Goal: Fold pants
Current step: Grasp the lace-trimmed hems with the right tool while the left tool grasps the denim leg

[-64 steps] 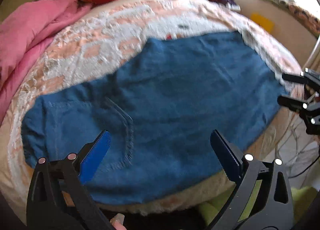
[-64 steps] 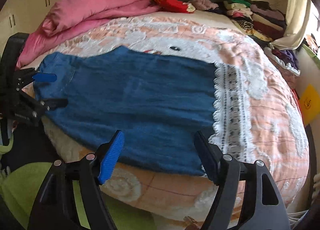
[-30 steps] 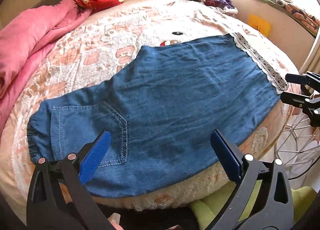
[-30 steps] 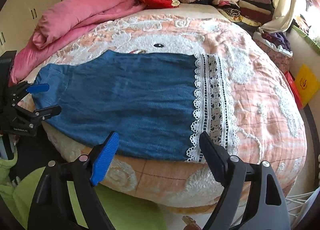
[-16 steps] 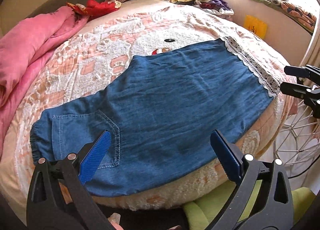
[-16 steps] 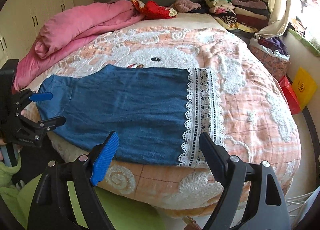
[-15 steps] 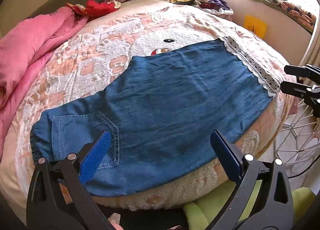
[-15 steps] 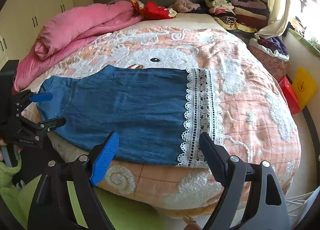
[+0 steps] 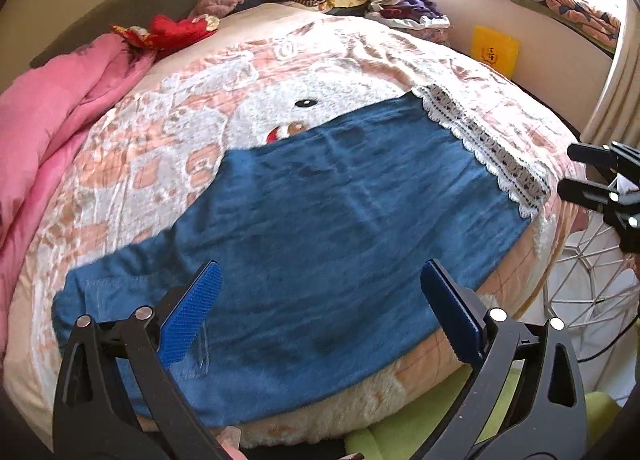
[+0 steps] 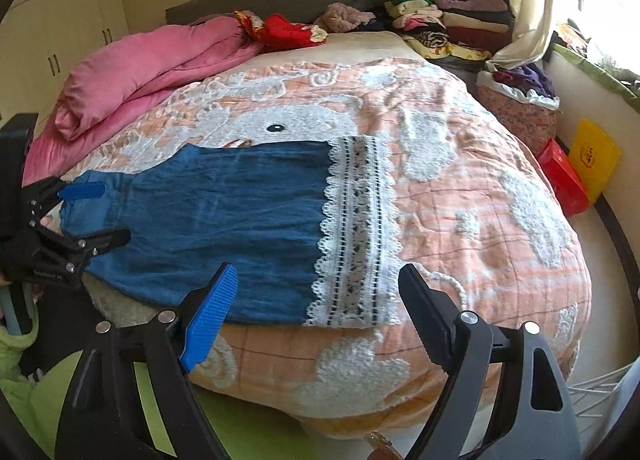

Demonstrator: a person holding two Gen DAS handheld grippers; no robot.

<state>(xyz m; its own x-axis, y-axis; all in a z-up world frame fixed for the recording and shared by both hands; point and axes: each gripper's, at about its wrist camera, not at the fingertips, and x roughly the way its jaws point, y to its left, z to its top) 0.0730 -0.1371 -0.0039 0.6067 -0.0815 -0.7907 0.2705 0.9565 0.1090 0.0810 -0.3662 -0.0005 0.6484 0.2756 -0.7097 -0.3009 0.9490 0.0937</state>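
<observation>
Both grippers, left (image 9: 320,316) & right (image 10: 316,300), gape w/ pants (image 10: 224,220) just ahead.

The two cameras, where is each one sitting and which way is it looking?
Left wrist: rides the left gripper at the waist end, looking along the blue pants toward the lace hem; its open fingers and the right gripper show.
Right wrist: rides the right gripper at the hem end, looking across the bed; the left gripper shows at left.
Shared: pants, lace hem, pink quilt.
</observation>
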